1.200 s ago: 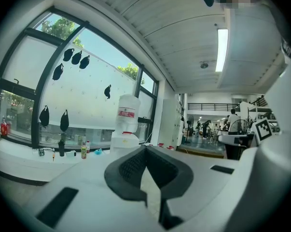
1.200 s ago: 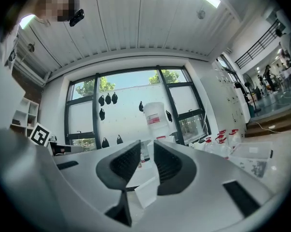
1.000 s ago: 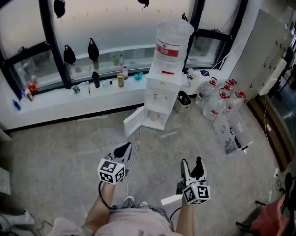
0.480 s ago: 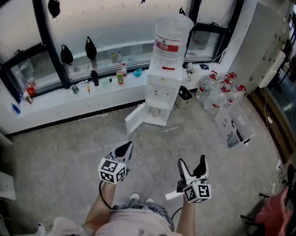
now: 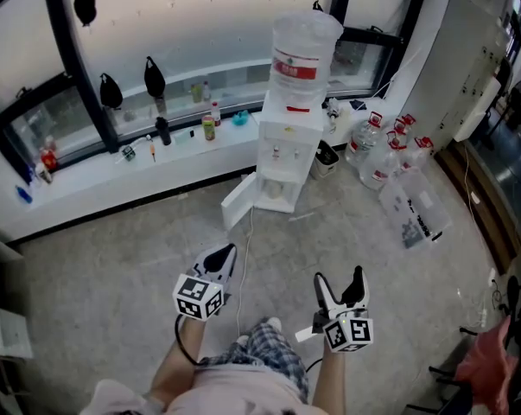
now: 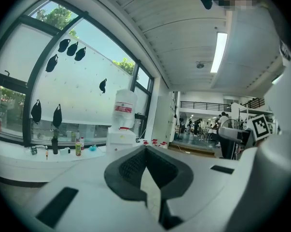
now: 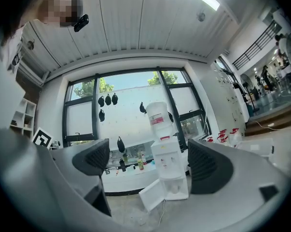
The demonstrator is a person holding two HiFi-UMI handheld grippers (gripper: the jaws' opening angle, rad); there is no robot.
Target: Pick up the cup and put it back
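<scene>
Cup (image 7: 175, 187), small and pale, seems to stand inside the open lower compartment of the water dispenser (image 5: 283, 154) by the window, well apart from both tools. The left tool (image 5: 223, 256) has its jaws pressed together, with nothing in them. The right tool (image 5: 339, 277) has just been opening its jaws; they stand wide, with nothing between them.

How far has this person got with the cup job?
Nothing looks done yet. In hand: the approach; left gripper shut and empty, right gripper empty, its jaws have just been opening, both short of the water dispenser. Left: take the pale cup-like shape in its open bottom cabinet, then put it back.
</scene>
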